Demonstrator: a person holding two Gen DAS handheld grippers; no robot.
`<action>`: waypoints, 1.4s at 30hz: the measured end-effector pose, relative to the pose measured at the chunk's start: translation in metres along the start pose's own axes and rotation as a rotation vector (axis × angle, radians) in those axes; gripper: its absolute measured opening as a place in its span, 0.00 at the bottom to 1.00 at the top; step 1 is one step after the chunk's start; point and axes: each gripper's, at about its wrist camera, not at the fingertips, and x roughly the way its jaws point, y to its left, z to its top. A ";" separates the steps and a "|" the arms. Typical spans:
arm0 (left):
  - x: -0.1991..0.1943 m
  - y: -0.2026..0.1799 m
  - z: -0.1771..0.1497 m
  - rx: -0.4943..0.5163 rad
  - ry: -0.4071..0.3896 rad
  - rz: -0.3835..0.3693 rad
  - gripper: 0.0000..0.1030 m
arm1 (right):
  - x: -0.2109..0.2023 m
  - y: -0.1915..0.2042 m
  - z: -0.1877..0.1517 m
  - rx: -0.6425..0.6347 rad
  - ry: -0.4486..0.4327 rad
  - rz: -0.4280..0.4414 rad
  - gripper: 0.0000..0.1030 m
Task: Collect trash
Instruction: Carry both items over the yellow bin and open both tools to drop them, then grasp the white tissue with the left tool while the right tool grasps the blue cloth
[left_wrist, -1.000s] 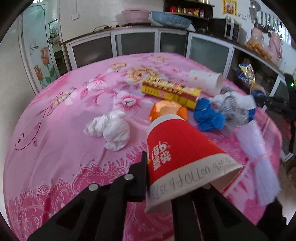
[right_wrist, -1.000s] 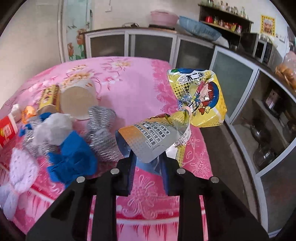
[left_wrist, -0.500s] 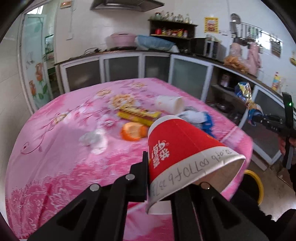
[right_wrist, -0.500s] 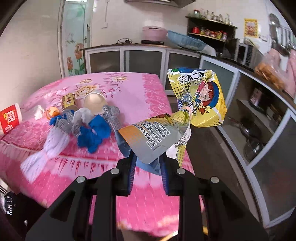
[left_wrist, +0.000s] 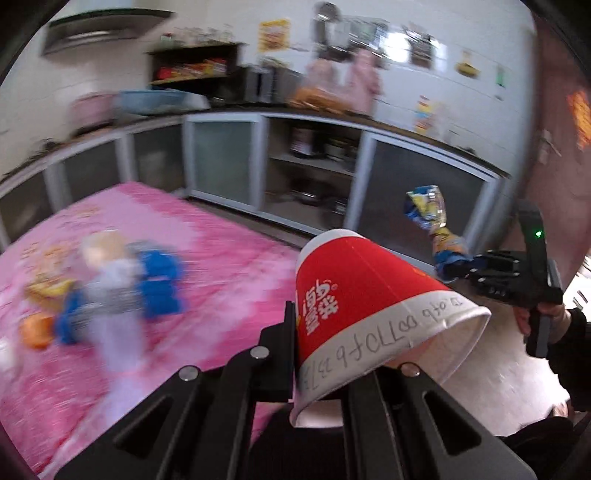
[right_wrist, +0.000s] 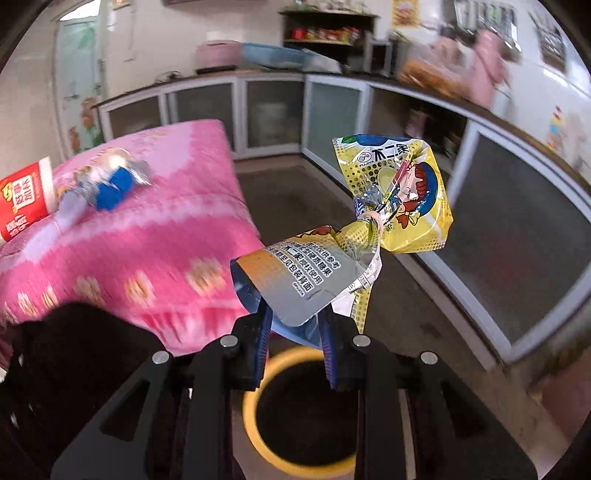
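Observation:
My left gripper (left_wrist: 347, 354) is shut on a red and white paper cup (left_wrist: 362, 295), held on its side in the air past the table's edge. The cup also shows in the right wrist view (right_wrist: 24, 197). My right gripper (right_wrist: 295, 332) is shut on a yellow and blue snack wrapper (right_wrist: 369, 229), held above a bin with a yellow rim (right_wrist: 255, 435) on the floor. The wrapper (left_wrist: 430, 210) and right gripper (left_wrist: 461, 264) also show in the left wrist view. More trash lies on the pink table (left_wrist: 229, 266): a blue rag (left_wrist: 162, 277) and an orange piece (left_wrist: 35, 328).
Grey kitchen cabinets (right_wrist: 332, 110) run along the back and right walls. The floor between table and cabinets is dark (right_wrist: 295, 192). A dark shape (right_wrist: 74, 354) sits at the lower left of the right wrist view. The view is motion-blurred.
Both grippers have swung right, away from the table, still holding the cup and the wrapper. The yellow-rimmed bin has come into view under the right gripper.

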 end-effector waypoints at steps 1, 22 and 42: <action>0.012 -0.013 0.001 0.018 0.012 -0.021 0.03 | -0.001 -0.005 -0.007 0.011 0.008 -0.001 0.23; 0.241 -0.168 -0.038 0.172 0.422 -0.216 0.03 | 0.083 -0.066 -0.137 0.308 0.328 0.121 0.23; 0.235 -0.152 -0.026 0.098 0.297 -0.174 0.90 | 0.083 -0.100 -0.154 0.354 0.399 -0.018 0.57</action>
